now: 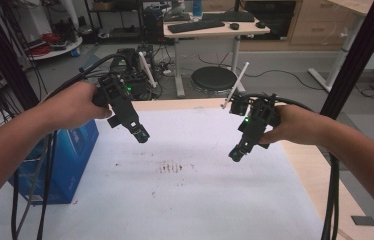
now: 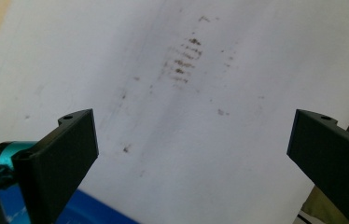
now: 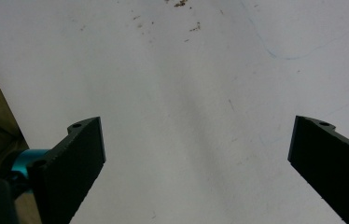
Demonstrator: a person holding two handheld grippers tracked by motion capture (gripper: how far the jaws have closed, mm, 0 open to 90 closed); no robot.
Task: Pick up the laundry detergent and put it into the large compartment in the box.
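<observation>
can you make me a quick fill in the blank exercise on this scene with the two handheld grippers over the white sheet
1. The jaws of the left gripper stand ____, with nothing between them.
2. The brown smudge marks lie on the ____ sheet that covers the table.
3. The box at the table's left edge, under the left forearm, is ____ in colour.
4. The right gripper hangs ____ the sheet, not touching it.

Missing words: open; white; blue; above

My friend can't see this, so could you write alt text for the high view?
Two hands hold black tongs, left and right, both open and empty, above a white sheet marked with brown stains; a blue box sits at its left edge.
</observation>
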